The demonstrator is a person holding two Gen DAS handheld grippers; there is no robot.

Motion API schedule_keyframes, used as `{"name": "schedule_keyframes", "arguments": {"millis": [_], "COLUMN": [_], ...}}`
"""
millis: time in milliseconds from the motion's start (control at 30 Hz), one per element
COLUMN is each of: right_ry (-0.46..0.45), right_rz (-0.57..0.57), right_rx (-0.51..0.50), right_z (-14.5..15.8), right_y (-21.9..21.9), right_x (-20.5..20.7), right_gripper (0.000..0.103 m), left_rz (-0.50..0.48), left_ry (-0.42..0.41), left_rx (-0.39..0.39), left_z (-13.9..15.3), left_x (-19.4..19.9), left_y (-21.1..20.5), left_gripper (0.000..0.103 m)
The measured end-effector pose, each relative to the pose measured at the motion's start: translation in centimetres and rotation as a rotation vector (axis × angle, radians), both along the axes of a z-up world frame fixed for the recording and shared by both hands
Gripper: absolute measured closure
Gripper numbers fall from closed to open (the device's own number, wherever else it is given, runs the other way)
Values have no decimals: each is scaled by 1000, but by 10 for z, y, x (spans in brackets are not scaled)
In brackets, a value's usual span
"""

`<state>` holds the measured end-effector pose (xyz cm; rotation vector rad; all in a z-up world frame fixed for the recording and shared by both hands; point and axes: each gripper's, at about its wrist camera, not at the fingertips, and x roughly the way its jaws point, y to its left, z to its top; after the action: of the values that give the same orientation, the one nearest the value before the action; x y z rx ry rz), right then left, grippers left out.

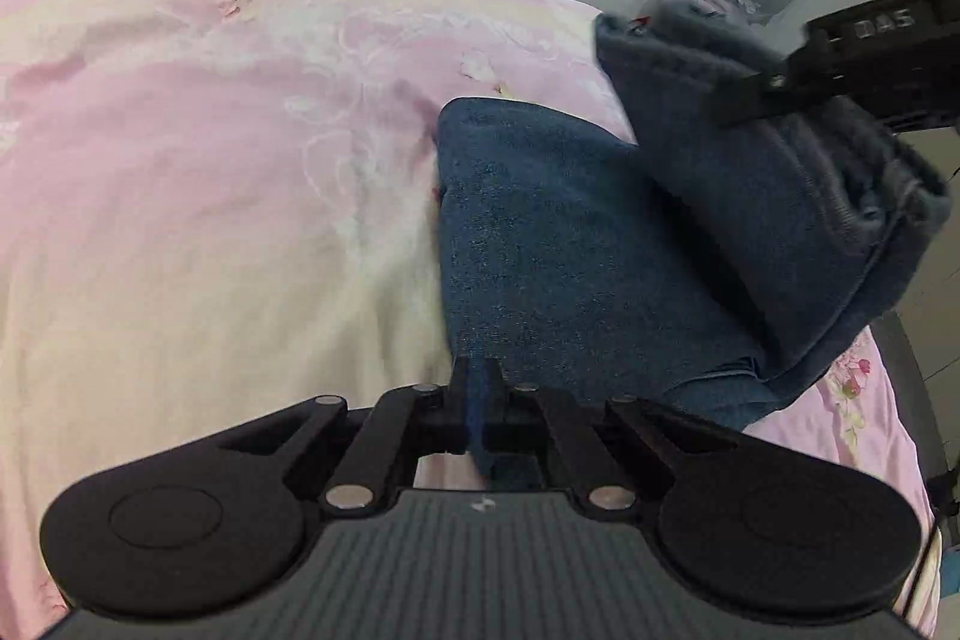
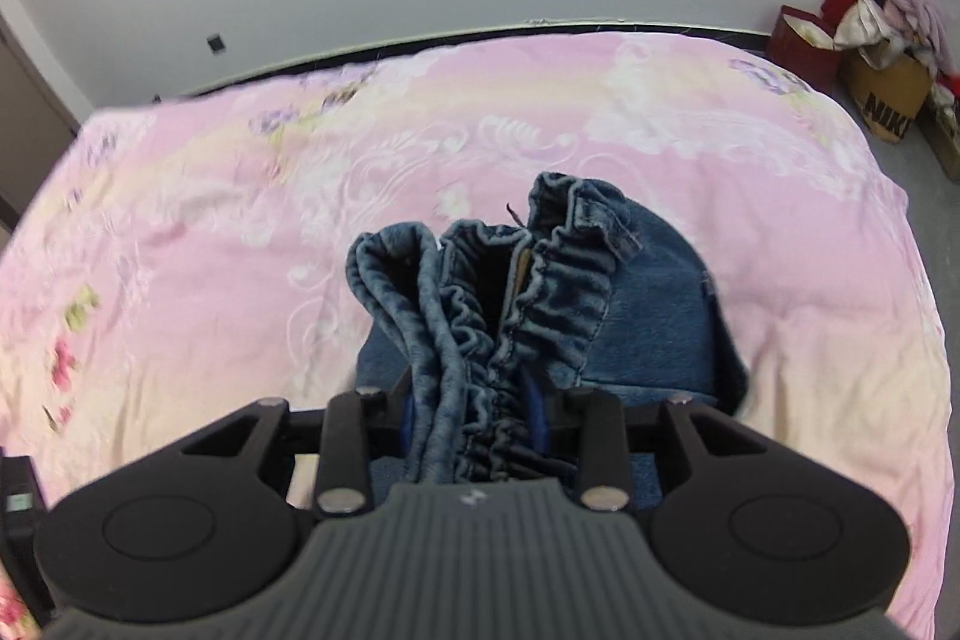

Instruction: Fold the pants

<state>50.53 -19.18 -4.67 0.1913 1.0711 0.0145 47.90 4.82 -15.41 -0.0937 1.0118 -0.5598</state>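
Observation:
Blue denim pants (image 1: 570, 250) lie partly lifted off a pink floral bed cover (image 1: 210, 160). In the left wrist view my left gripper (image 1: 477, 377) is shut on a thin folded edge of the denim. The right gripper (image 1: 744, 100) shows at the upper right, clamping a raised, doubled-over part of the pants. In the right wrist view my right gripper (image 2: 474, 397) is shut on the bunched elastic waistband (image 2: 498, 304), which stands up between the fingers. The rest of the pants (image 2: 654, 322) hangs below it, over the bed cover (image 2: 210, 250).
The bed reaches to a grey wall at the back. On the floor in the far right corner stand a red box (image 2: 804, 40) and a brown paper bag (image 2: 891, 97) stuffed with clothes. A door (image 2: 24, 130) is at the left edge.

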Motion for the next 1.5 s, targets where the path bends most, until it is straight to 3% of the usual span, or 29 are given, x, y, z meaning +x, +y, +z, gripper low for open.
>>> {"name": "schedule_keyframes", "arguments": {"millis": [267, 400, 467, 700, 900, 1067, 1267, 1400, 1500], "right_ry": [96, 120, 125, 17, -73, -103, -84, -63, -66], "right_rz": [84, 102, 92, 164, 174, 130, 128, 145, 178], "right_rx": [-237, -275, -261, -181, -130, -123, -97, -15, 38], "right_z": [-64, -80, -79, -25, 31, 47, 7, -36, -63], "right_y": [100, 121, 125, 128, 89, 23, -49, -66, -53], "right_x": [25, 35, 37, 29, -1, -37, -84, -94, -89], "right_gripper": [68, 58, 47, 50, 50, 50, 56, 57, 65], "left_rz": [4, 12, 18, 38, 47, 51, 43, 57, 104], "left_ry": [-10, 1, -3, -59, -114, -166, -188, -149, -120], "left_rx": [-11, 5, 36, 86, 90, 42, -42, 38, 35], "left_z": [8, 6, 10, 36, 62, 83, 96, 65, 41], "left_x": [-10, -10, -12, -27, -40, -45, -32, -15, -6], "left_y": [32, 39, 40, 42, 26, 0, -59, -95, -95], "left_gripper": [103, 103, 103, 102, 102, 102, 103, 102, 102]}}
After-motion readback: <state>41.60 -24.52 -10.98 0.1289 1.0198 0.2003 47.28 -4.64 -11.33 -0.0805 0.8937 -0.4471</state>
